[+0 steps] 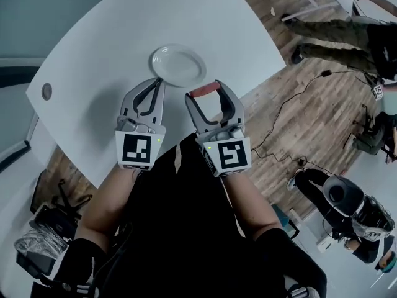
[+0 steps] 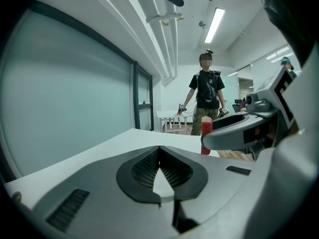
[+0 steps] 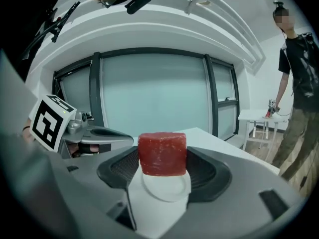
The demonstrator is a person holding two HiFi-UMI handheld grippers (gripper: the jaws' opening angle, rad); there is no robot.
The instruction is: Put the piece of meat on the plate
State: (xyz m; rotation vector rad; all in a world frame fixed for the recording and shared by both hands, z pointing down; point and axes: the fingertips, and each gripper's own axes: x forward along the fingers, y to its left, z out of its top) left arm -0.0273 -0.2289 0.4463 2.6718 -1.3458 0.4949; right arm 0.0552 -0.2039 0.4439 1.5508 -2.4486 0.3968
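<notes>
A red block of meat (image 1: 205, 92) sits clamped between the jaws of my right gripper (image 1: 206, 94), held above the white table (image 1: 93, 61). In the right gripper view the meat (image 3: 162, 153) fills the gap between the jaws, and the white plate (image 3: 167, 189) shows just beyond and below it. The empty round plate (image 1: 178, 65) lies on the table just ahead of both grippers. My left gripper (image 1: 159, 81) is shut on nothing, its tips at the plate's near rim. From the left gripper view the meat (image 2: 206, 136) appears to the right.
The table's curved edge (image 1: 273, 64) runs to the right, with wooden floor and cables (image 1: 291, 104) beyond. A round grommet (image 1: 47, 91) sits at the table's left. A person (image 2: 206, 101) stands in the background near a small white table (image 2: 172, 116).
</notes>
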